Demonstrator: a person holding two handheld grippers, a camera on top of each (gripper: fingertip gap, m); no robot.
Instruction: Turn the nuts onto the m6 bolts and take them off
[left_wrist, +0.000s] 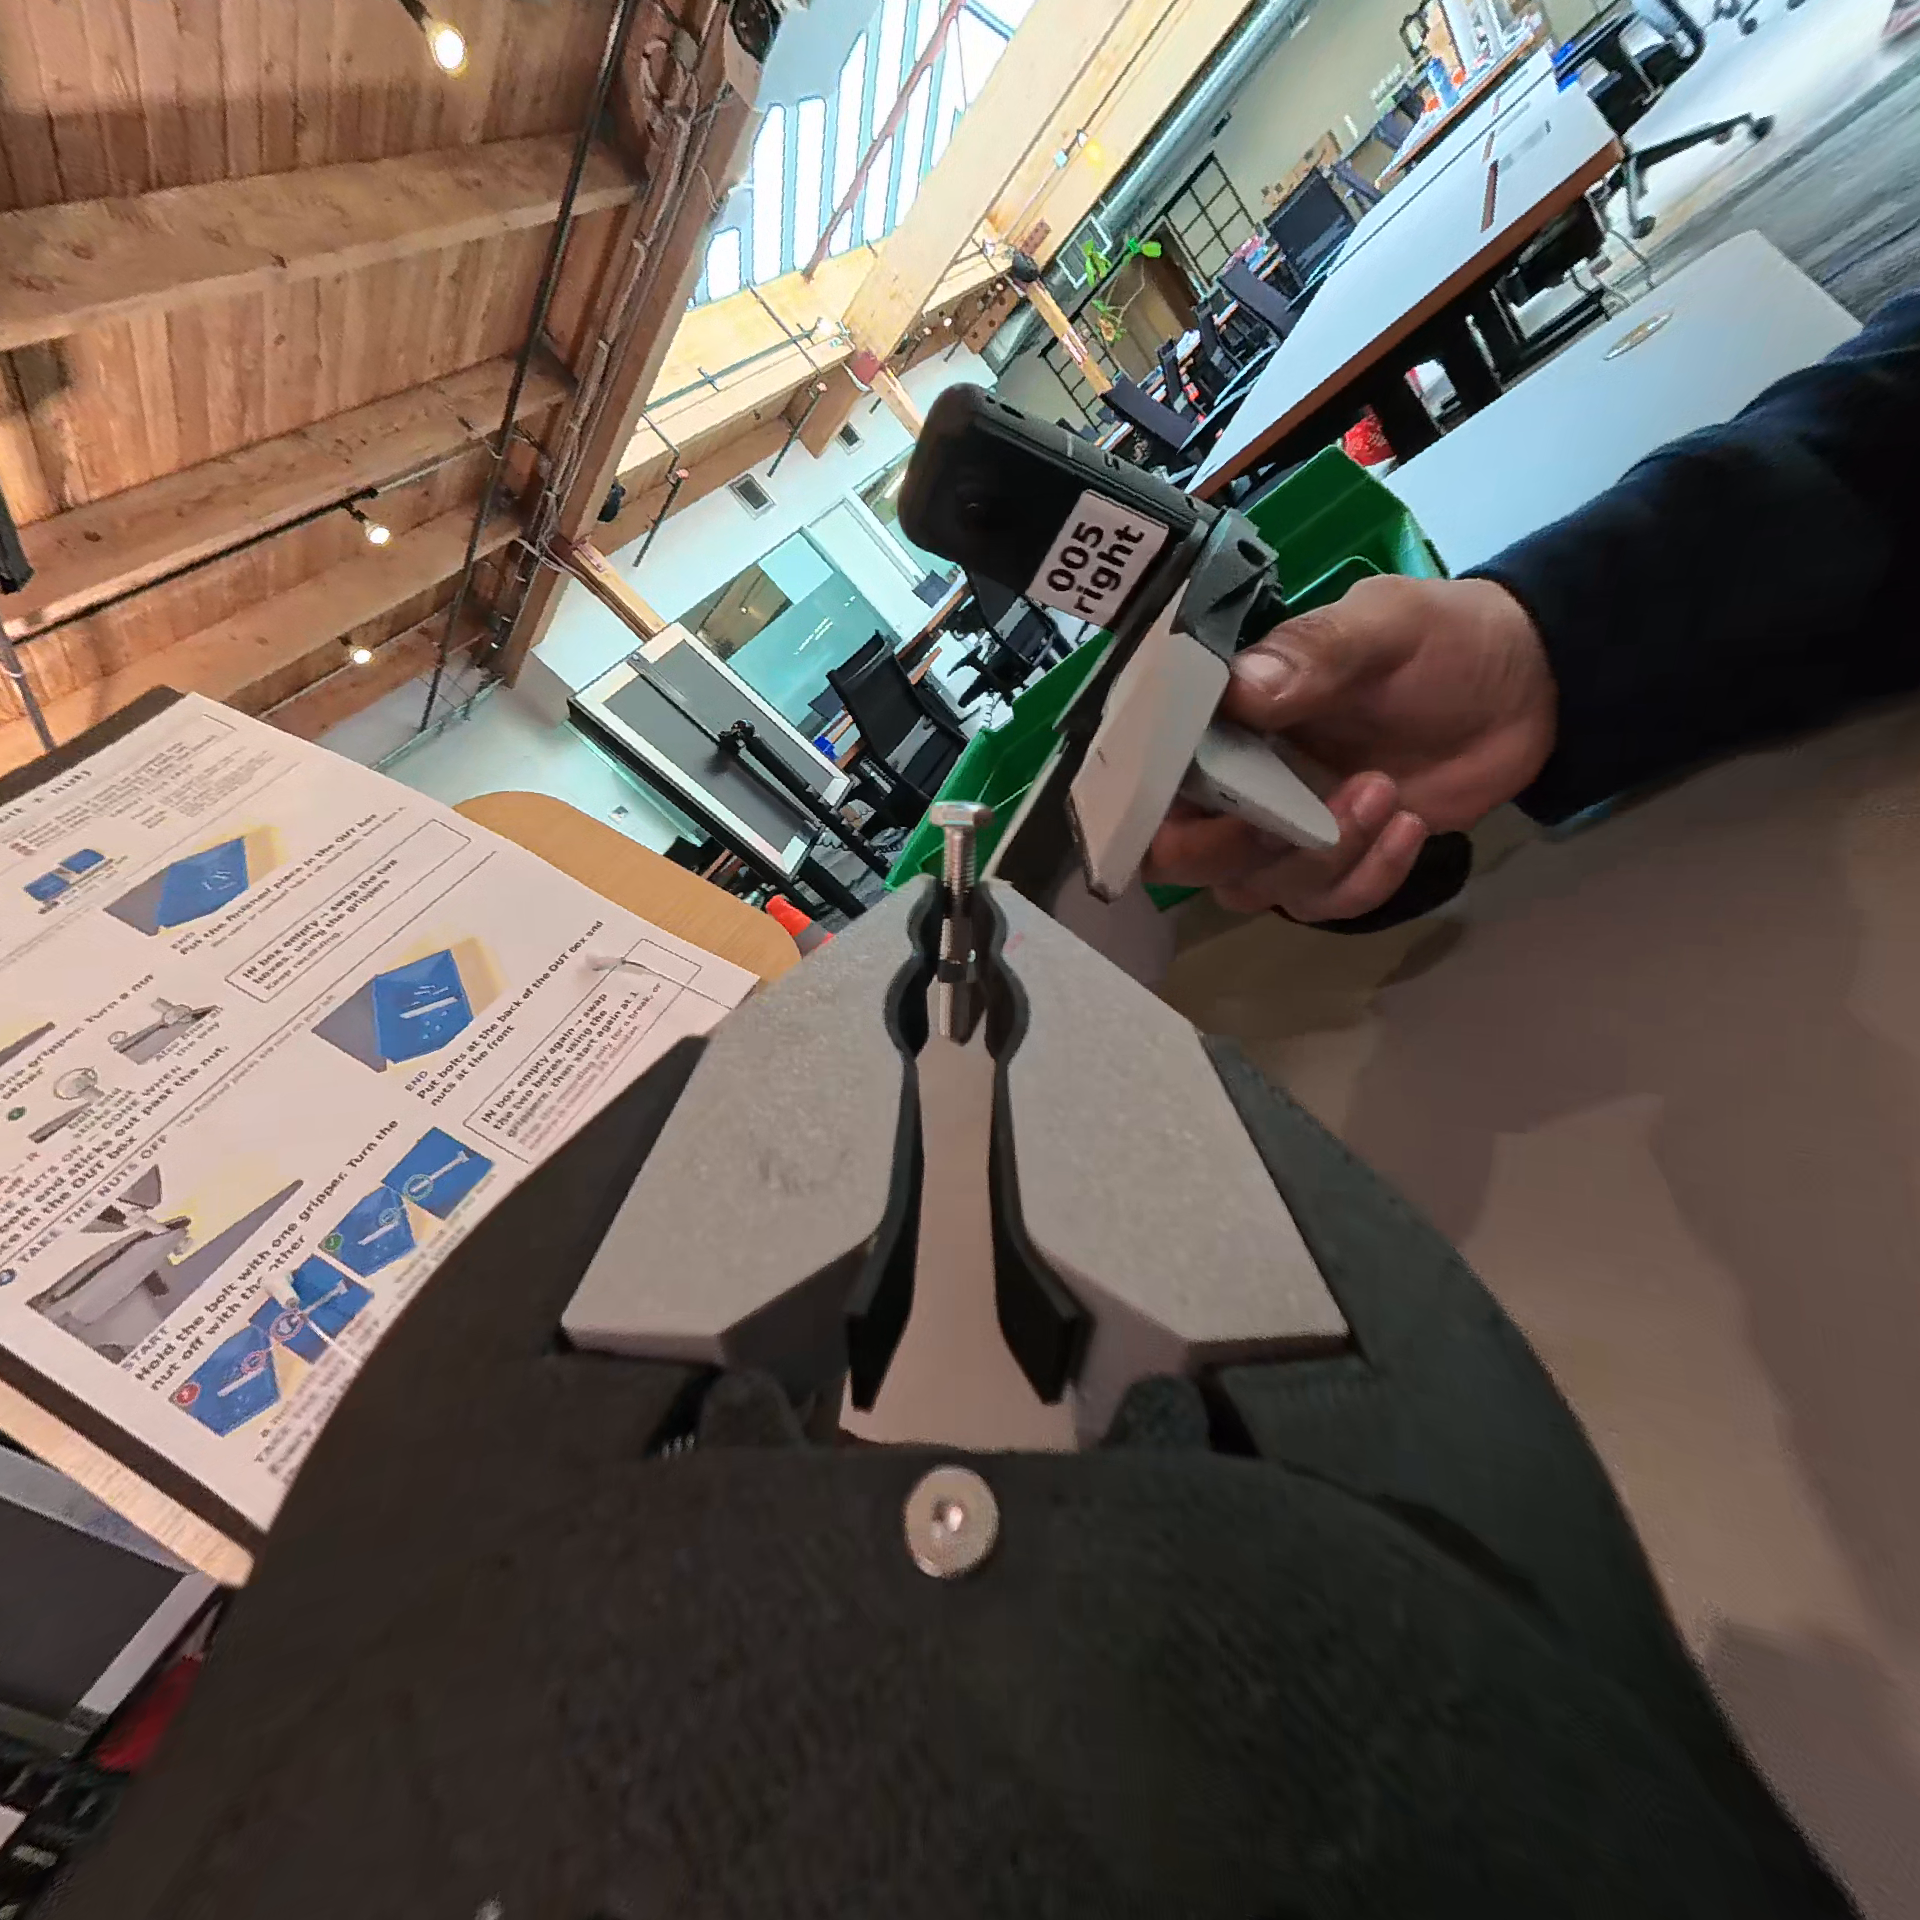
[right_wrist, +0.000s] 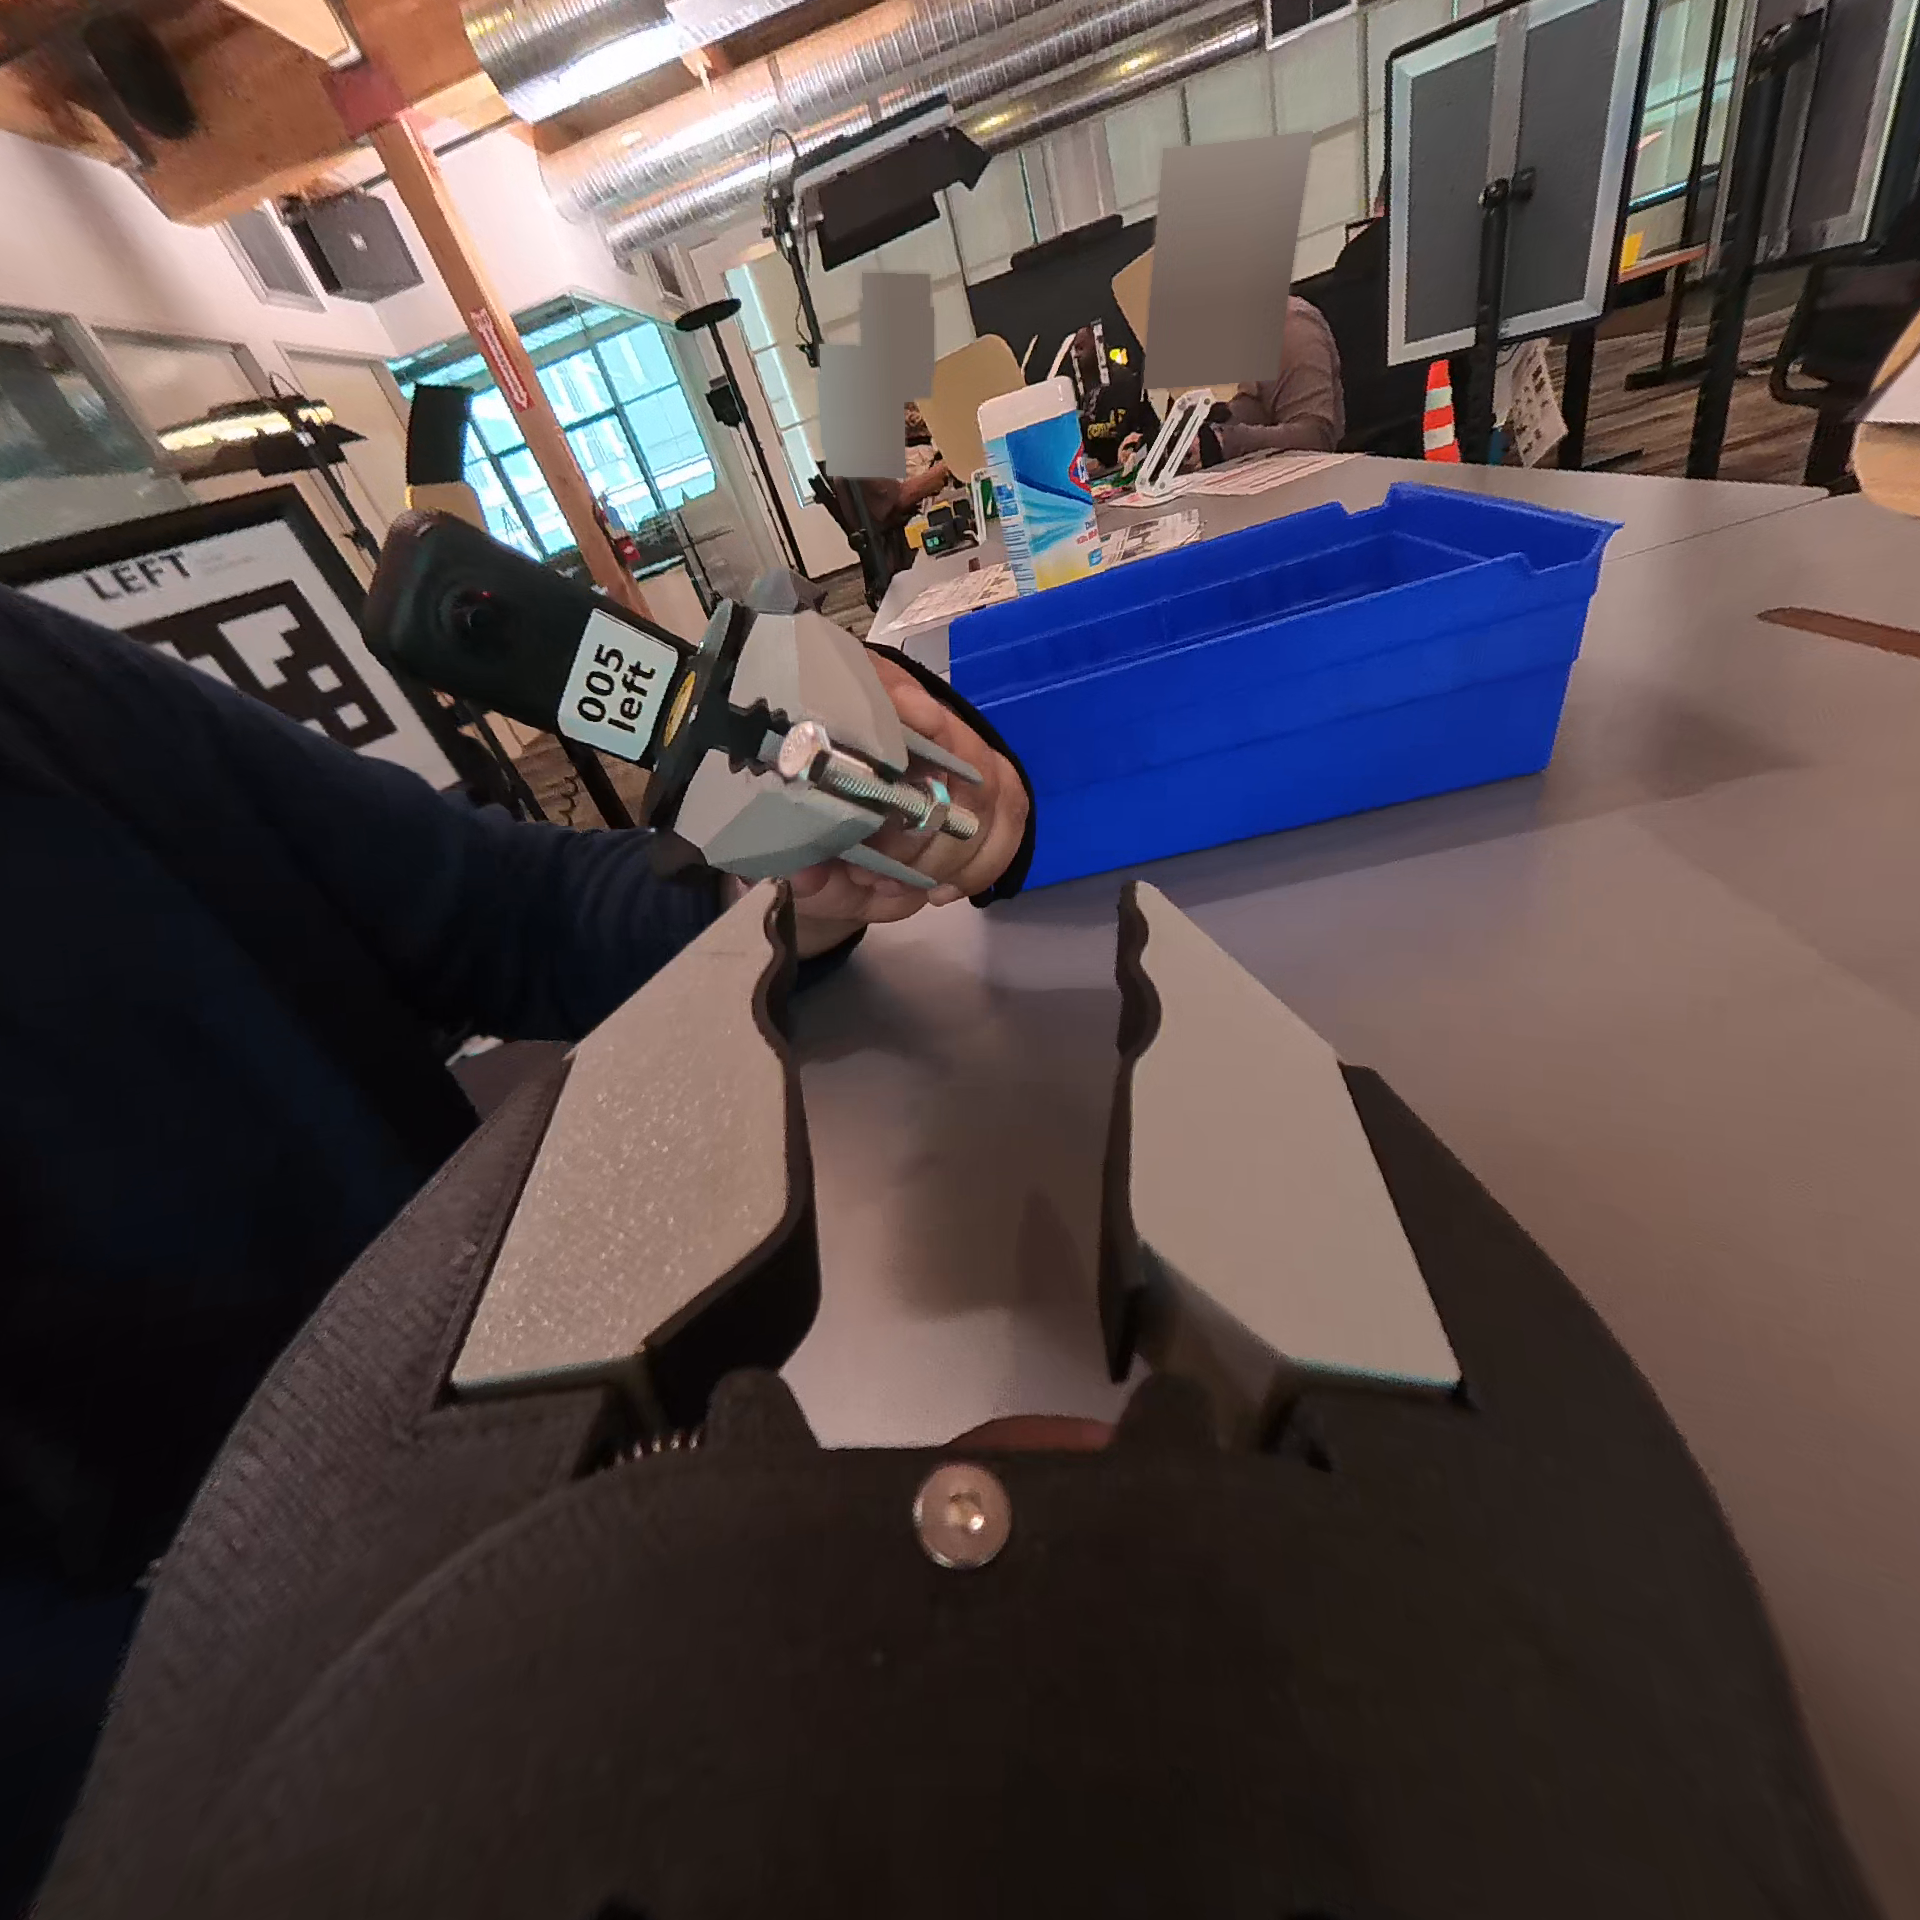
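My left gripper (left_wrist: 961, 896) is shut on a silver M6 bolt (left_wrist: 957, 862), held in the air with its hex head up. A nut (left_wrist: 957, 1000) sits on the thread below the grip, between the pads. In the right wrist view the left gripper (right_wrist: 805, 769) holds the same bolt (right_wrist: 873, 795) with the nut (right_wrist: 935, 816) near its free end. My right gripper (right_wrist: 951, 914) is open and empty, a short way from the bolt's nut end, above the grey table (right_wrist: 1558, 1039).
A blue bin (right_wrist: 1299, 707) stands on the table behind the grippers. A green bin (left_wrist: 1330, 530) lies behind the person's hand (left_wrist: 1382, 727). A printed instruction sheet (left_wrist: 260, 987) lies at the left. A wipes canister (right_wrist: 1039, 488) and seated people are farther back. My two grippers' fingertips are within a few centimetres of each other.
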